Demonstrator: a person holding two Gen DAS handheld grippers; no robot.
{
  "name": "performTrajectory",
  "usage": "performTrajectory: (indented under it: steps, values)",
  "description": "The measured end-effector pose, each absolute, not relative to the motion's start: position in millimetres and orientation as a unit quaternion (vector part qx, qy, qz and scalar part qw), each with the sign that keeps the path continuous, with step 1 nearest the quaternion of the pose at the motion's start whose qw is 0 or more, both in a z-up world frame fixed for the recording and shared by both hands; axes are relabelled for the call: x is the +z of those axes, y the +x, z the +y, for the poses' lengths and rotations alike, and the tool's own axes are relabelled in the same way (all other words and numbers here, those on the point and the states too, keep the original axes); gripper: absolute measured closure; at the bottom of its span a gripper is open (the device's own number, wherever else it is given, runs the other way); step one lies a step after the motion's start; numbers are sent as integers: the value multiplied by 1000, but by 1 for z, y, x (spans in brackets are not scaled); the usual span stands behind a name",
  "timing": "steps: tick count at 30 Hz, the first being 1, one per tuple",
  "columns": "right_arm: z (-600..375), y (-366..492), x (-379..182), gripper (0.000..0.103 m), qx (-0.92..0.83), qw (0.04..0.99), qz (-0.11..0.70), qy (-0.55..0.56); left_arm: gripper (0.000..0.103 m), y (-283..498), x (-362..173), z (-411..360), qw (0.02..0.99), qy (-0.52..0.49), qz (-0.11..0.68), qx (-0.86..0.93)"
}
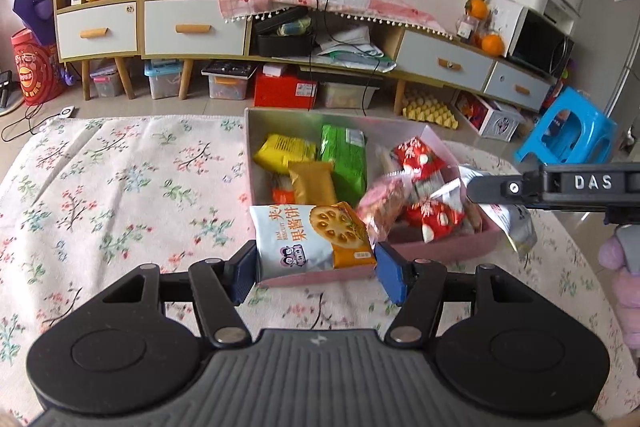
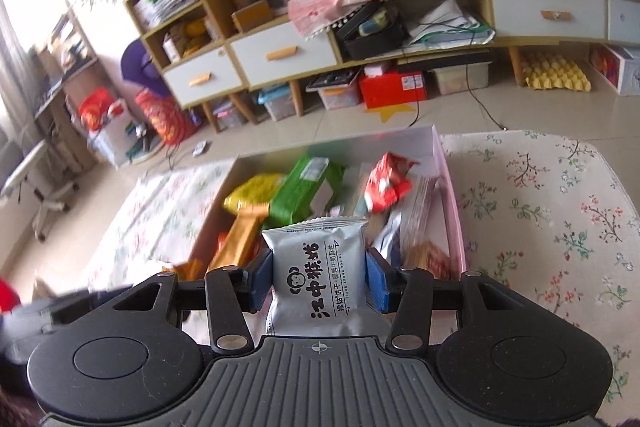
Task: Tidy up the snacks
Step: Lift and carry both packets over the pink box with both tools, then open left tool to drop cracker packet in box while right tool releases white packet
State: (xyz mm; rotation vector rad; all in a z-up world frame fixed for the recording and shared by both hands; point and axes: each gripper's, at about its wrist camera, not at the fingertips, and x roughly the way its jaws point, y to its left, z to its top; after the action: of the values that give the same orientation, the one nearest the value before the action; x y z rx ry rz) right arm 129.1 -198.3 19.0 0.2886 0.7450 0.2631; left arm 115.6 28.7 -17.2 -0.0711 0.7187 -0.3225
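Snack box (image 1: 460, 247), lower packets buried, right tongs (image 1: 476, 189) cropped

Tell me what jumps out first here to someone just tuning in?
Both tongs are loaded: the left tongs grip a jam biscuit packet, the right tongs a silver biscuit packet. Just beyond sits the pink box on the floral cloth, crowded with bright snacks.

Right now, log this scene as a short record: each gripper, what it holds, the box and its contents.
left gripper: shut on jam biscuit packet, at the box's near wall
right gripper: shut on silver biscuit packet, above the box
pink box: open, on the floral cloth
inside box: green packet, yellow packet, gold packet, red packets
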Motion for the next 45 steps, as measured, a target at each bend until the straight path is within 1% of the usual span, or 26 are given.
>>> performTrajectory:
  steps: [12,19,24,31,34,36,37,38,39,45]
  values:
    - [-224,167,2,56,82,915,339,201,45,151,-22,14,926,-85,332,-156]
    - [-237,175,-8,56,72,910,341,226,44,155,-28,-5,928,-61,331,-160]
    - [-234,176,-9,56,77,910,341,224,44,154,-29,-8,932,-40,326,-155]
    - [-225,177,-9,56,88,910,343,218,43,153,-28,-8,933,-35,325,-151]
    - [-226,177,-10,52,91,910,341,218,34,154,-29,-9,933,-28,329,-146]
    - [-225,177,-11,50,90,909,343,217,20,154,-30,-10,932,-23,333,-140]
    - [-225,178,-11,39,91,908,346,218,19,154,-31,-9,932,-21,334,-139]
    - [-226,178,-11,34,90,907,349,219,18,154,-31,-9,932,-19,335,-139]
    - [-226,178,-11,31,90,906,349,221,18,154,-31,-9,931,-18,336,-139]
    - [-228,172,-4,29,101,907,346,217,11,149,-27,-8,931,-10,336,-140]
